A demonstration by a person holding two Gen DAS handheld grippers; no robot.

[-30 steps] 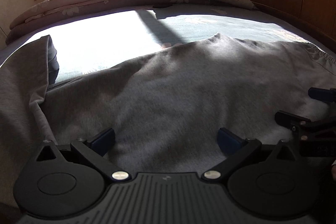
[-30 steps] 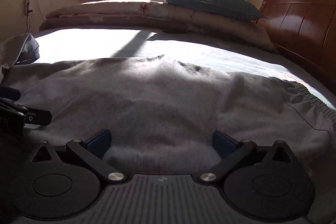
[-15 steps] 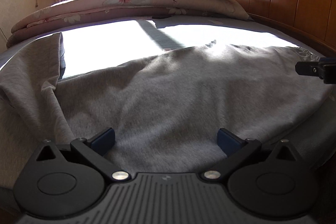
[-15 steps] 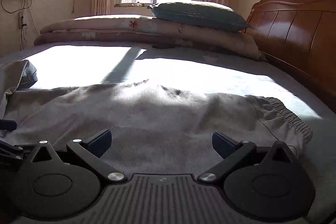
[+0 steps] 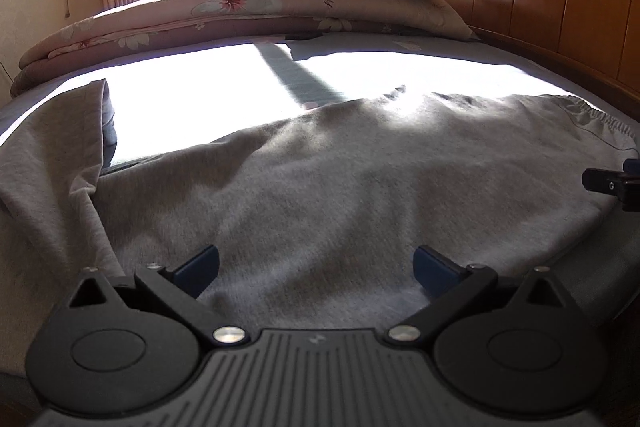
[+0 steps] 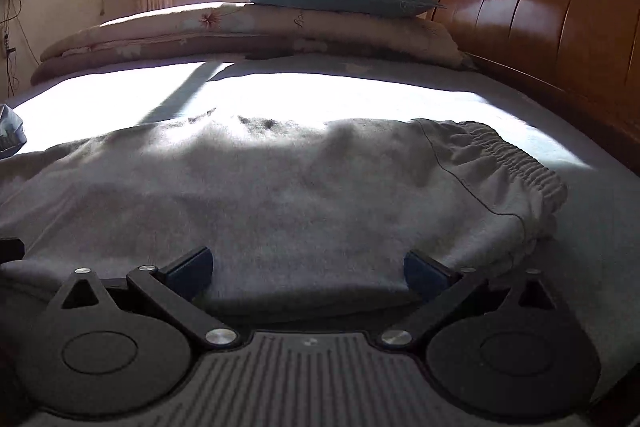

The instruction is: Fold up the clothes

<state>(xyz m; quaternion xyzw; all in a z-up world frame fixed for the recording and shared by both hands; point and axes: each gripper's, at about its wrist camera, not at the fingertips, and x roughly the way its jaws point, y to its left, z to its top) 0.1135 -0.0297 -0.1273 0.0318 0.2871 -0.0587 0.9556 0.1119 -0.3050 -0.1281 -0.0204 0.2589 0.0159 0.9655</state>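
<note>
Left gripper (image 5: 316, 265), right gripper (image 6: 306, 267): fingers (image 5: 198, 264) standing wide apart, gripping nothing, hovering at the near edge of the grey trousers (image 6: 280, 195). Trousers lying spread across the bed (image 6: 320, 91), elastic waistband (image 6: 516, 163) to the right. Advice: pinch both layers at the hem evenly, keeping the fold line straight.

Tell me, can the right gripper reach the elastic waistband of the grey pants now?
Probably yes. The waistband lies ahead and to the right of the right gripper, whose jaws are open and empty. Only flat grey pants lie between; nothing blocks the way.
</note>
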